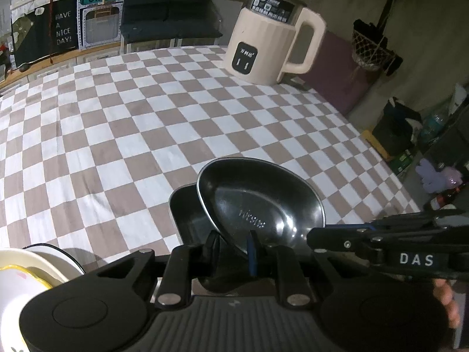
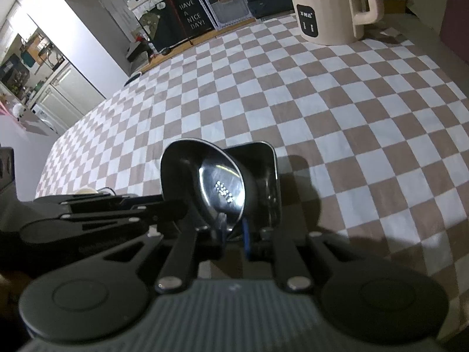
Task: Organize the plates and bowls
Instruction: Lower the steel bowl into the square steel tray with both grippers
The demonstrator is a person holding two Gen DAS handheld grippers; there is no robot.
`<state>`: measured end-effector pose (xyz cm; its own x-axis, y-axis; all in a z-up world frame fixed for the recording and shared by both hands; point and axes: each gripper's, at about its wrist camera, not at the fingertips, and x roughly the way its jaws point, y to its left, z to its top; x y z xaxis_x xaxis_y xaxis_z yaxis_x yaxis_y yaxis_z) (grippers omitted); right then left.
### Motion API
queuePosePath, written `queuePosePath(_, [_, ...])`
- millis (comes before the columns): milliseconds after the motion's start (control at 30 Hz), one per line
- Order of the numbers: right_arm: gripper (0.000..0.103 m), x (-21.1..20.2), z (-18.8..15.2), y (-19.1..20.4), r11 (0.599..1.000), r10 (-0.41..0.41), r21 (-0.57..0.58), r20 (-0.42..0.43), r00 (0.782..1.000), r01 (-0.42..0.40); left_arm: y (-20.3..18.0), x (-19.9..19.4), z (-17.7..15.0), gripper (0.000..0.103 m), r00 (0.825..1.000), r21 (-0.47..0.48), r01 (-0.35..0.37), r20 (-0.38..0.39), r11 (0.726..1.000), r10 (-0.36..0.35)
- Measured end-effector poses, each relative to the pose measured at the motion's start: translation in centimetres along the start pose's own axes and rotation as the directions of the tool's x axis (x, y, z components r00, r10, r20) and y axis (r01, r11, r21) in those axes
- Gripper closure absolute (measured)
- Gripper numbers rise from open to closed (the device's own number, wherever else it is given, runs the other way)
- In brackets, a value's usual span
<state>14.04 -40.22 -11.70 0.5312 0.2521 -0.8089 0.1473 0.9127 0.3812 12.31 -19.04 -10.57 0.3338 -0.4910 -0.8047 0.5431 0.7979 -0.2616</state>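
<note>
Both grippers pinch the same round steel bowl. Left gripper: jaws nearly together, clamped on the near rim of the steel bowl, blue pad visible against the inside wall. The bowl is tilted, mouth turned toward the left camera, stamped text readable on its bottom. Right gripper: jaws also narrow, closed on the bowl's rim from the other side; in the right wrist view the bowl shows a bright reflection on its polished base. Cannot tell whether the bowl's lower edge rests on anything.

Behind and partly under the bowl sits a rectangular steel tray, dark inside, rounded corners, lying on the checkered tablecloth. The bowl leans over the tray's right part in the left view. In the right view the tray shows past the bowl's right side. Both are near the front edge of the table, about midway along it.

A stack of pale ceramic dishes sits at the table's front left corner in the left view, one with a yellow rim, just beside the left gripper's body.

A cream electric kettle stands upright near the far right corner, handle to the right, well apart from the bowl.

A person's fingers show at the lower right of the left view, behind the right gripper's arm marked DAS.
</note>
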Motion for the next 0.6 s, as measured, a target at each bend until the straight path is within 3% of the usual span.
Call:
queuePosePath(433, [0.085,-0.55,-0.31,-0.33,1.000,0.016,-0.003,-0.007,1.000,-0.016,-0.13,-0.39,-0.40,0.081,0.999,-0.003,0.016,-0.030,1.000,-0.016])
queuePosePath(600, [0.080,-0.60,-0.14,-0.79,1.000,0.005,0.019,0.006,1.000,-0.005,0.17,0.05,-0.32,0.081,0.999,-0.010,0.000,-0.036,1.000,-0.001])
